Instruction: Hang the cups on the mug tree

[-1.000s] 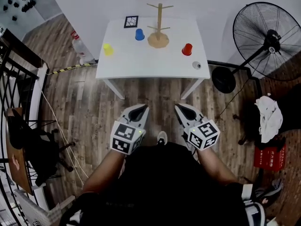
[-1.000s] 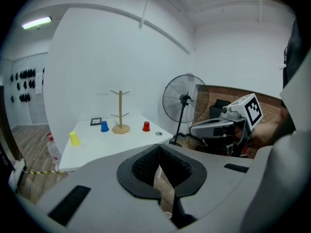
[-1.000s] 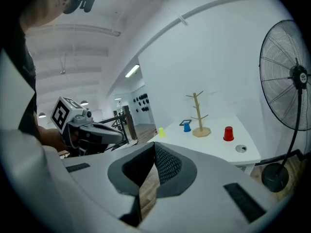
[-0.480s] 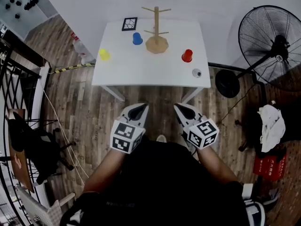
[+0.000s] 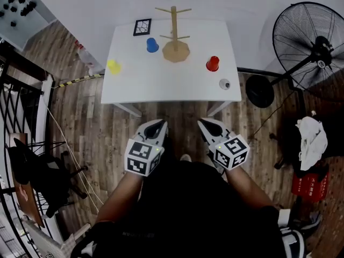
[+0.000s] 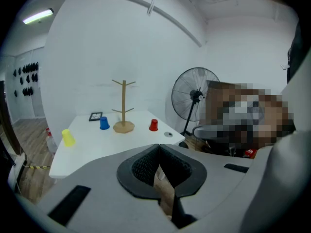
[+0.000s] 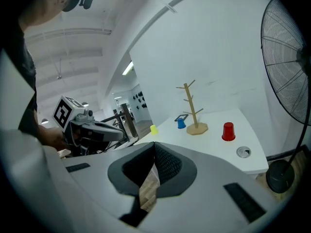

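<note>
A wooden mug tree [image 5: 174,35] stands at the back middle of the white table [image 5: 161,82]. Around it sit a blue cup [image 5: 152,45], a yellow cup [image 5: 113,66] and a red cup [image 5: 213,63], all upside down. The tree [image 6: 123,111] and the three cups also show far off in both gripper views. My left gripper [image 5: 156,126] and right gripper [image 5: 207,124] are both shut and empty, held over the floor in front of the table, well short of its near edge. The left gripper's tips [image 6: 158,146] and the right gripper's tips [image 7: 154,145] meet with nothing between them.
A square marker card [image 5: 142,27] lies at the table's back left and a small round metal object [image 5: 224,83] near its front right corner. A standing fan [image 5: 309,39] is to the right, a railing and chair [image 5: 32,165] to the left, red crate [image 5: 307,185] at right.
The table has drawn a little nearer and shifted down in the head view as I step toward it. Both grippers stay shut and side by side.
</note>
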A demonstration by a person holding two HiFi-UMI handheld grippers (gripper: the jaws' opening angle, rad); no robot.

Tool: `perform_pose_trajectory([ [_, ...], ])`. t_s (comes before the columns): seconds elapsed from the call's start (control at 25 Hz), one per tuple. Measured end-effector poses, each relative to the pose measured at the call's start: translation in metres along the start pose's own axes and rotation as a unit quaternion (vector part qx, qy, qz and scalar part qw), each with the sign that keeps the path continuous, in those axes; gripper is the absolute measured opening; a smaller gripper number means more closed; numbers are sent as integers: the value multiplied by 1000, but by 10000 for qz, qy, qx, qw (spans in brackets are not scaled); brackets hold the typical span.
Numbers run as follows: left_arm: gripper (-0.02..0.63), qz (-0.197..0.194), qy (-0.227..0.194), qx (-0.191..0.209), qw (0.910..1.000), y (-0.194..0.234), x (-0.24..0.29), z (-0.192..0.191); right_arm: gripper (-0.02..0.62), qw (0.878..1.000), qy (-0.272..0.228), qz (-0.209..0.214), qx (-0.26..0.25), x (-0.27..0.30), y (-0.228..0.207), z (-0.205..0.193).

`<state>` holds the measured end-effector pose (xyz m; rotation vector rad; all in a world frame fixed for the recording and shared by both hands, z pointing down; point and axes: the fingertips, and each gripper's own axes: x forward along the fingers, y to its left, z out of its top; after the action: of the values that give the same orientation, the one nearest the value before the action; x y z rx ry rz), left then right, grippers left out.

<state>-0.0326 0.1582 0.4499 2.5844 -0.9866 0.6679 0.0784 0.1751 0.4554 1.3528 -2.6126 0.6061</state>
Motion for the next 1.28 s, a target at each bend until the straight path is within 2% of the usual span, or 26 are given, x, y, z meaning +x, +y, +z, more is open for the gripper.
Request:
perform_pose_trajectory([
  [0.24,15,-131,-68,195,9997,28,27,20,6,9997,153,-168,-71,26,-22,9],
  [0.44,15,-233,-42,244,9994,69,53,36,6,9991,296,-261,-146,67,-41,29],
  [0.76,15,-295,-150,486,9983,153,91,93,6,9981,229,-460,-331,141,-71,86],
  [1.04,15,-654,59,687,9955,204,129,104,6,9947,270,-980,-175,189,-113,102],
  [1.28,15,-1108,295,1014,9882,215,156,102,6,9871,560,-1498,-44,213,-142,93],
])
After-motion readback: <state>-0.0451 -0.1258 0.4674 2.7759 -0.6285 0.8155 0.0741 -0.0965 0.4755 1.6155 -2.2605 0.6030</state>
